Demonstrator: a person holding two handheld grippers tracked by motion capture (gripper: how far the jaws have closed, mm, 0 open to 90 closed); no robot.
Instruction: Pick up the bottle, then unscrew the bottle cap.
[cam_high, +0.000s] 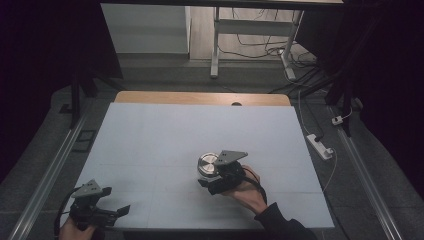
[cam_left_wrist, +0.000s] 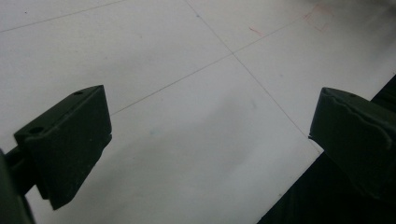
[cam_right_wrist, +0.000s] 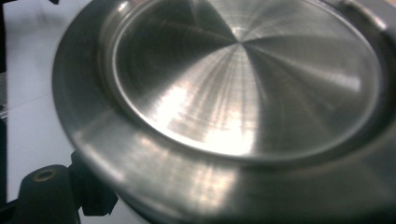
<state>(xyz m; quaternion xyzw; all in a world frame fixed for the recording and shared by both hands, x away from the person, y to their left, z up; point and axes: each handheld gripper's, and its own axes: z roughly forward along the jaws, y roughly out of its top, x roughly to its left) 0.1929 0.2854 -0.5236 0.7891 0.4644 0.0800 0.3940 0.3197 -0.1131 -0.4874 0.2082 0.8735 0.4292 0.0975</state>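
Dim room, grey floor, dark drapes at both sides; a white desk frame (cam_high: 250, 30) stands far back with cables on the floor beneath it. White sheet (cam_high: 165, 145) covers most of the wooden table (cam_high: 200, 98), whose bare edge shows along the far side. Faint grid lines cross the sheet. A white power strip (cam_high: 319, 146) lies on the floor right of the table.

Right hand (cam_high: 248, 192), dark sleeve, comes in from the bottom edge and holds the right gripper (cam_high: 216, 176) near the table's centre, slightly toward the near side. Round steel dish (cam_high: 207, 163), brushed and shiny with a raised rim, sits at that gripper's tip on the sheet. In the right gripper view the dish (cam_right_wrist: 243, 93) is very close, over one black jaw at lower left; the other jaw is hidden, so I cannot tell whether the jaws are closed on it.

Left gripper (cam_high: 119, 212) rests at the near left corner, well apart from the dish. Its view shows both jaws spread wide over bare sheet, nothing between them.
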